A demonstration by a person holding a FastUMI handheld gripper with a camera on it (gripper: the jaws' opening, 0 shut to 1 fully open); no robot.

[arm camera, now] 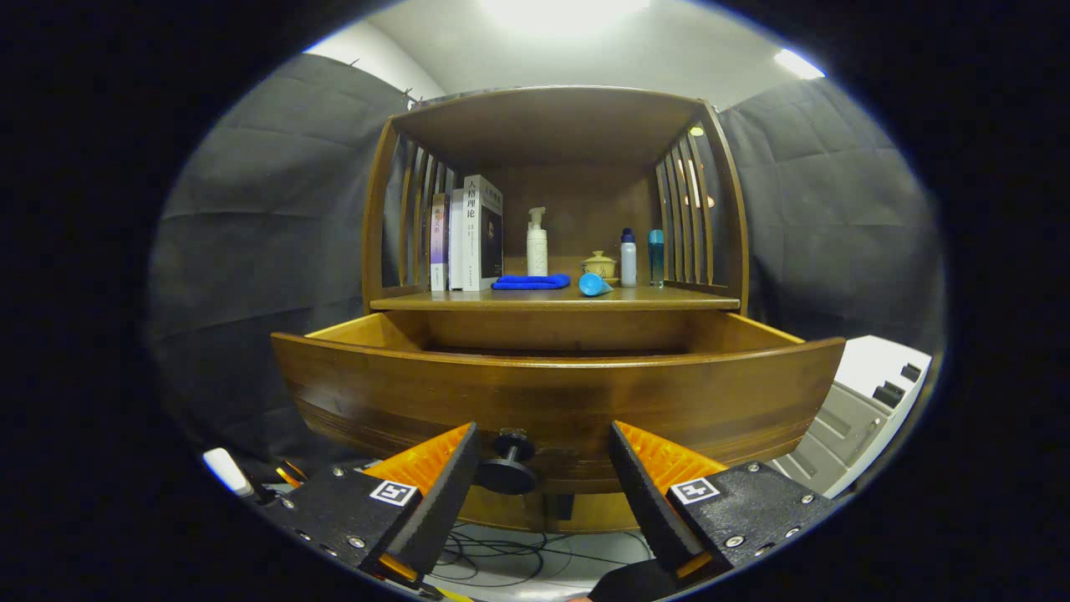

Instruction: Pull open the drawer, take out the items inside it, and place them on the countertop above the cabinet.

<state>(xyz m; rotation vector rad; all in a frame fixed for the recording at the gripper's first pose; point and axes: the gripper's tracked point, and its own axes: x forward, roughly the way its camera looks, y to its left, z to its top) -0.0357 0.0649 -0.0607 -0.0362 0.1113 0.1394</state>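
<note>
Gripper view: drawer (552,393) pulled out from the cabinet, its knob (510,464) between the spread fingers of the gripper (543,447), untouched by either. Drawer contents hidden behind its front; countertop (669,298) carries books (472,234), bottles, blue cloth (531,283). Opening looks done; removal likely remains.

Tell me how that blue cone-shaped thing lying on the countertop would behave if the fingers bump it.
The blue cone lies on its side near the countertop front edge, so it would probably roll in an arc. It looks small and likely light, sliding easily. The gripper is open around the drawer knob.
</note>
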